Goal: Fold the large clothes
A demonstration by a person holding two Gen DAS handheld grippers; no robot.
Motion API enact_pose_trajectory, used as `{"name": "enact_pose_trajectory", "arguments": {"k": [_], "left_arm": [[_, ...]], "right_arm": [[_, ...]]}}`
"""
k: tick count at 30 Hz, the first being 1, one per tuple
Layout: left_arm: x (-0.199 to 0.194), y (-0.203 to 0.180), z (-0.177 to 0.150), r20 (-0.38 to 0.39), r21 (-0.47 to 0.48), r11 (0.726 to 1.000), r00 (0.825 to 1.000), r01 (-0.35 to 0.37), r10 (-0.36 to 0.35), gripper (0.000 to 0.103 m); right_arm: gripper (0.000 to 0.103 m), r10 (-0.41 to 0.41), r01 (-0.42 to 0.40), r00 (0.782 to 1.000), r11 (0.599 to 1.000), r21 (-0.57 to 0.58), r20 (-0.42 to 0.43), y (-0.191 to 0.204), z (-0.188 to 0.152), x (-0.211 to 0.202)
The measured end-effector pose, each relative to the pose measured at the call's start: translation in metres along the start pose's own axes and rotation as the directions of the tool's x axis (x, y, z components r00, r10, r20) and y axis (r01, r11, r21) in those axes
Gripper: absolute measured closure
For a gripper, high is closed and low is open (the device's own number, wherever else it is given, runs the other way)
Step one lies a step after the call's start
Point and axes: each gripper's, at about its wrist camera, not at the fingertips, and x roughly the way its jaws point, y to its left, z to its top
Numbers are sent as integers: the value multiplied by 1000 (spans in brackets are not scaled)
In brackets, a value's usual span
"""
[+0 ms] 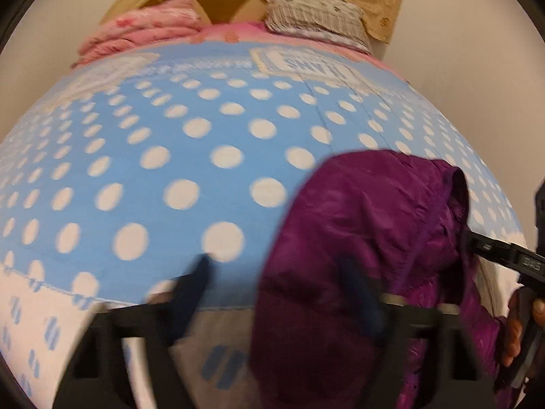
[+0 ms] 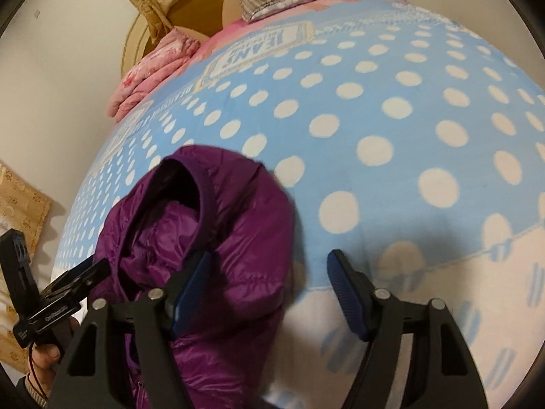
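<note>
A purple padded jacket [image 2: 190,238] was shown lying bunched near the front edge of a bed covered by a blue spotted blanket [image 2: 391,109], its hooded or collared end turned toward the headboard; pink bedding [image 1: 136,34] and a striped pillow [image 1: 316,17] were stacked well apart at the far end. The left gripper [image 1: 279,289] was seen astride the jacket's left margin, one finger over bare blanket and the other over the fabric; motion blur prevented a judgement of whether the pads pressed on the cloth. The right gripper [image 2: 269,293] was held with its jaws apart and nothing between them, its left finger lying over the jacket's right margin and the other over the blanket. Both tools were angled downward from the near side, an arrangement judged suited to catching opposite edges so that the crumpled garment could be spread flat for folding.
</note>
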Motion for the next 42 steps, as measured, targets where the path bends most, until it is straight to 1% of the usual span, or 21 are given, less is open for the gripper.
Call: {"name": "enact_pose_trajectory", "arguments": {"k": [2,3,5,8,13,16,17,18,20,22,24,26,28,30,33,35,37,38,39,40,42], "left_arm": [[3,-5,-4,-21,17,999,999,45,-44,93],[-2,-11,-6,5,55,998,1000,9,-10,95],[-12,-14,-8,36,87,996,999,0,-4,98],[-33,-7,-6,83,65,998,996,9,-15,100],[-83,2,-17,188,68,995,979,67,-79,100],[-112,0,-36,264,118,990,958,80,-109,100],[-119,-1,-42,292,137,986,948,89,-127,100],[-130,-3,-55,328,172,982,936,74,-128,100],[-139,-6,-71,338,219,974,932,59,-133,100],[-147,-9,-91,331,262,965,937,27,-116,99],[-148,-9,-102,278,299,954,956,5,-92,99],[-147,-6,-111,225,313,949,973,-20,-53,98],[-146,0,-120,173,322,946,985,-45,-12,95],[-145,9,-127,106,288,956,994,-57,27,85],[-145,25,-138,61,252,963,995,-97,84,76],[-156,35,-140,81,184,980,994,-81,67,71],[-168,38,-137,116,117,991,992,-69,55,58],[-174,37,-134,135,93,994,990,-56,43,44],[-184,34,-131,160,62,998,987,-8,-2,33],[-189,30,-130,173,45,998,984,34,-41,30],[-196,16,-130,176,21,991,975,135,-136,20]], "right_arm": [[87,14,-15,1000,999,-28,-18,4,-1,1],[88,10,-11,1000,999,-52,-11,7,-2,-3],[91,8,-6,1000,994,-108,23,17,-6,-15],[92,8,5,997,983,-181,73,28,-14,-39],[92,12,53,981,944,-325,194,51,-43,-83],[92,16,103,965,894,-436,261,64,-71,-104],[92,16,117,962,881,-459,274,67,-80,-106],[92,13,128,960,870,-476,281,68,-88,-109],[92,16,141,958,845,-516,288,66,-104,-113],[91,-4,157,962,825,-544,272,63,-120,-115],[86,-22,148,975,803,-577,221,57,-135,-118],[64,-22,123,984,802,-585,176,47,-142,-124],[61,-41,111,990,809,-577,134,35,-149,-132],[60,-58,121,990,805,-581,126,27,-154,-140],[58,-81,135,989,820,-556,120,16,-158,-152],[58,-86,136,989,841,-523,119,12,-156,-159],[58,-53,90,994,888,-452,94,11,-150,-166],[57,-8,36,997,919,-394,71,10,-148,-169],[56,40,-21,998,942,-336,50,9,-149,-173],[52,92,-78,995,958,-277,38,9,-147,-176],[45,150,-142,988,967,-212,24,10,-148,-177]]}}
